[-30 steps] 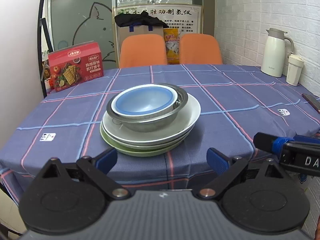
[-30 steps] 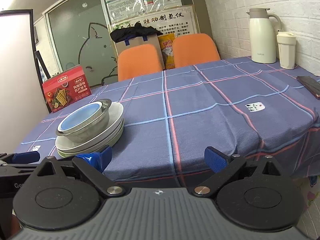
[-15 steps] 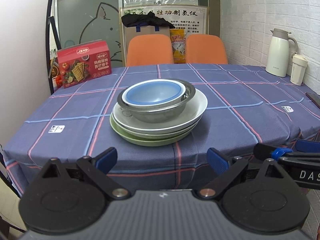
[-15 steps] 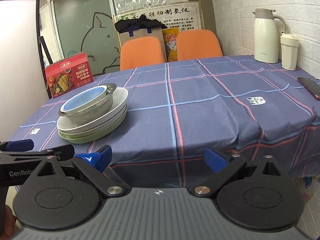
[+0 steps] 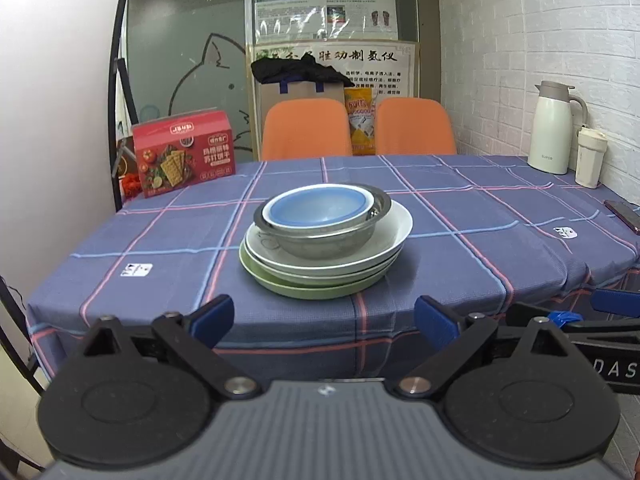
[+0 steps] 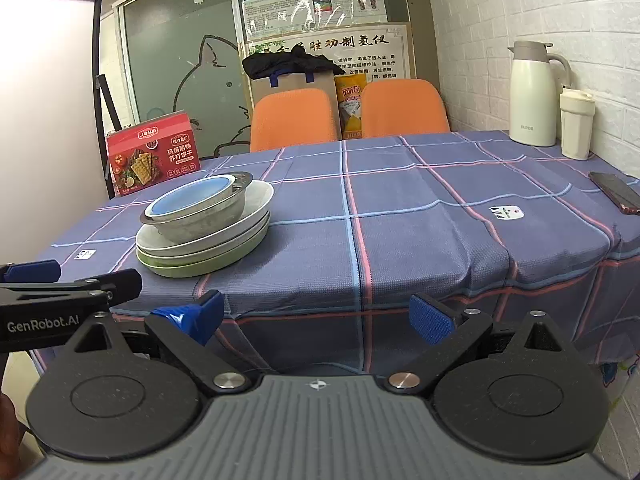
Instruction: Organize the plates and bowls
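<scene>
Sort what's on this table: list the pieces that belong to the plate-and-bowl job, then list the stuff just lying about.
For the job, all in one stack:
blue bowl
metal bowl
white plates
green plate

Lying about:
red cracker box
white thermos jug
cream tumbler
phone

Both grippers, left and right, are open and empty.

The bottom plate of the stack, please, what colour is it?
Light green bottom plate, clearest in the right wrist view.

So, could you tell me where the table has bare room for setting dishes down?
Bare checked cloth spans from the stacked plates and bowls to the dark phone. The cream jug and tumbler crowd the far right corner.
</scene>
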Motion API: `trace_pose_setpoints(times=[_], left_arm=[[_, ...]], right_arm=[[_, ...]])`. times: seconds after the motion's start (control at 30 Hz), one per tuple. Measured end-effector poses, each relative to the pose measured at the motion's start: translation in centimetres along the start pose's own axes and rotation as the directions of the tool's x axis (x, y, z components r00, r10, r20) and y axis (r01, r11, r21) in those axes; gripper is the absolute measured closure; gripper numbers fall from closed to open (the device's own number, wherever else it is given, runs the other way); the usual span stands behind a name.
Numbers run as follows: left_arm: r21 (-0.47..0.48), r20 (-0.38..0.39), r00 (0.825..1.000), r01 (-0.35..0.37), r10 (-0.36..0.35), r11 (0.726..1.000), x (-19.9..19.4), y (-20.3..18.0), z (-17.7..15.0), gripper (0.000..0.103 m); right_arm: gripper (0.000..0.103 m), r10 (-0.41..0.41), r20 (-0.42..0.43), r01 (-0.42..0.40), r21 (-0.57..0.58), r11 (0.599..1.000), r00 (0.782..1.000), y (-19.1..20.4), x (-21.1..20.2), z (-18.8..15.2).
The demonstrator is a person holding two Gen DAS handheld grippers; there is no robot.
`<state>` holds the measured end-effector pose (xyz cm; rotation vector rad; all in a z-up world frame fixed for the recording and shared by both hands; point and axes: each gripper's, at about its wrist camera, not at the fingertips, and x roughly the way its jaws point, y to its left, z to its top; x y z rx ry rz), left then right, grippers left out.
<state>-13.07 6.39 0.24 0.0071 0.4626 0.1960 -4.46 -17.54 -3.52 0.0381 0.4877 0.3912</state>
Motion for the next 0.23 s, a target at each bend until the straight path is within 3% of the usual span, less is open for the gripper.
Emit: trace_pose_setpoints(times=[0.23], left_arm=[[-0.015, 0.002, 1.000, 0.011, -0.011, 1.000, 0.02, 0.28, -0.18, 0.008]], right_arm=[[0.016, -0.002, -0.010, 0.002, 0.007, 1.000, 1.000, 0.02, 0.21, -0.29]])
